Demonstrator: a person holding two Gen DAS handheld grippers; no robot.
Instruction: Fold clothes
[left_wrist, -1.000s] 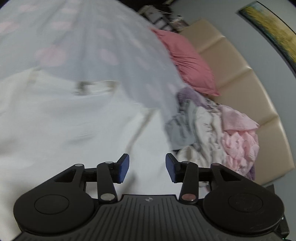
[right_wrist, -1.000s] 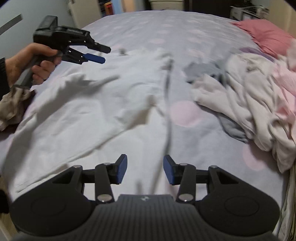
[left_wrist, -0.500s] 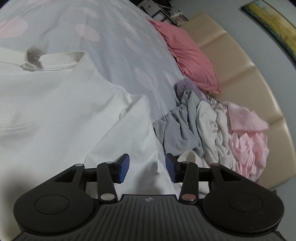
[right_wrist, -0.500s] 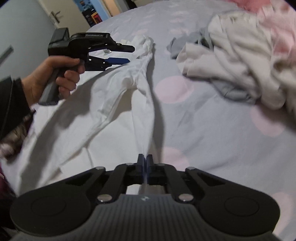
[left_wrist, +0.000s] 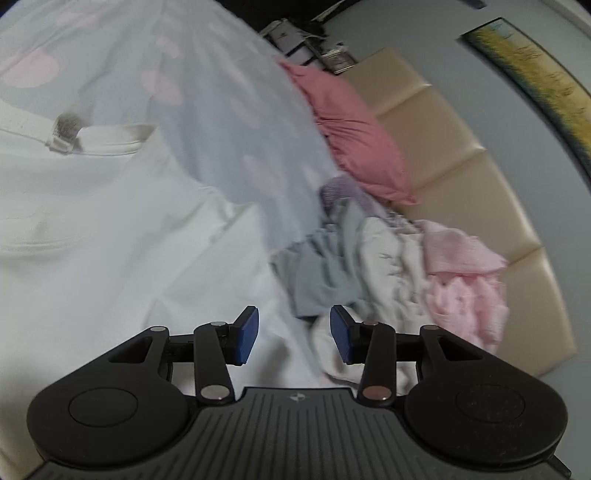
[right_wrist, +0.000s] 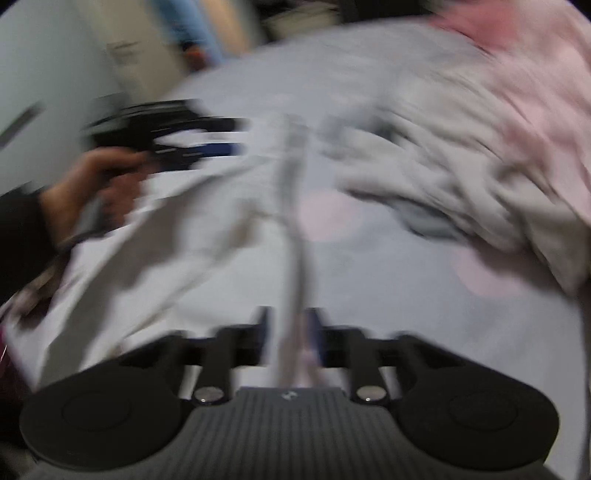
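White shirt (left_wrist: 110, 236) spread on bed (left_wrist: 229, 122), mid-handling.
Left gripper (left_wrist: 293, 334) jaws wide, empty; right gripper (right_wrist: 290, 334) jaws nearly closed around a shirt fold, blurred. Next: tension before folding.

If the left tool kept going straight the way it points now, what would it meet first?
Most likely the white T-shirt lying just ahead of the open left tool; the pile of clothes sits right of that line. Depth is uncertain.
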